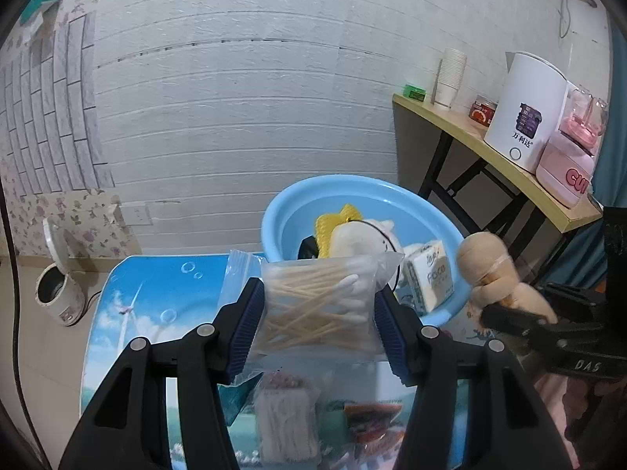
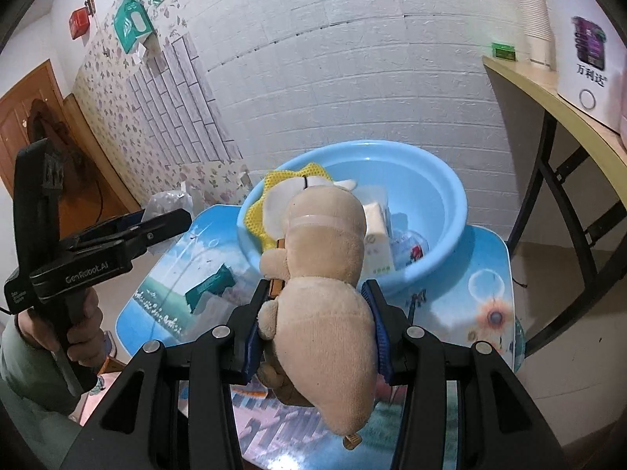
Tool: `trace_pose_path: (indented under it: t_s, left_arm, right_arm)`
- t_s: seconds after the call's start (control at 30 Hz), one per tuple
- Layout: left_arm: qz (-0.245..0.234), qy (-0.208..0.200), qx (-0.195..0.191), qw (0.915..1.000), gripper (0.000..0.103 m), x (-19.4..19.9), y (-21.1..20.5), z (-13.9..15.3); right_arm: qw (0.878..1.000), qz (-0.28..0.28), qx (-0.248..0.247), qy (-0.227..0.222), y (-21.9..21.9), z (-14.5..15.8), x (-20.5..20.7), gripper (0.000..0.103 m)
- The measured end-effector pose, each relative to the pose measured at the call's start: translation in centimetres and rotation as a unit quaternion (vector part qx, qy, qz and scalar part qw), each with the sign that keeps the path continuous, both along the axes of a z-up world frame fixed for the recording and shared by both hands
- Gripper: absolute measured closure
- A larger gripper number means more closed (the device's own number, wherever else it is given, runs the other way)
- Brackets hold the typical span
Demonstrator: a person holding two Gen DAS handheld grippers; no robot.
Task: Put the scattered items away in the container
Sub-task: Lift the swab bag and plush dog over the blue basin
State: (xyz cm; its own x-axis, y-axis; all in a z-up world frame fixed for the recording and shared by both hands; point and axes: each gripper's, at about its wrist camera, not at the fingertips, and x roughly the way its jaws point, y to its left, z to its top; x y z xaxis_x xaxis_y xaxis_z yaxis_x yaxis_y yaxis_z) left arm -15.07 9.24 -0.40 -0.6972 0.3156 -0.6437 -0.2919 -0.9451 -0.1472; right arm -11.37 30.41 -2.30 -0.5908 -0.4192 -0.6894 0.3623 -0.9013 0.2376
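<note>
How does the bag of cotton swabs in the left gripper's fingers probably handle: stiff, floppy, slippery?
Probably floppy: the bag of cotton swabs is thin clear plastic, creased between the fingers. Likely light. The swabs lie loose and crossed, so they may shift; the glossy film could slip.

White kettle (image 1: 523,113), stack of paper cups (image 1: 450,78), small red jar (image 1: 482,112), green box (image 1: 415,92) and pink appliance (image 1: 566,160) on a wooden side table (image 1: 450,119). Open rice cooker (image 1: 58,290) on the floor. Wooden door (image 2: 23,117) at left.
</note>
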Motion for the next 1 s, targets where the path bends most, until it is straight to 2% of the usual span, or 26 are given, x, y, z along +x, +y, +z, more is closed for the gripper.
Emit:
trace_pose_path:
  t_s: [0.5,1.0]
  left_arm:
    - [-0.026,-0.016,-0.011,0.9995,0.046,-5.6,3.5,-2.0]
    - [-0.023,-0.015,-0.029,0.9992,0.046,-9.9,4.8,-3.2]
  right_arm:
    - [1.000,0.007,0.009,-0.017,0.0,-1.7,-4.9,0.062]
    - [1.000,0.013,0.011,-0.002,0.0,-1.6,-8.6,0.061]
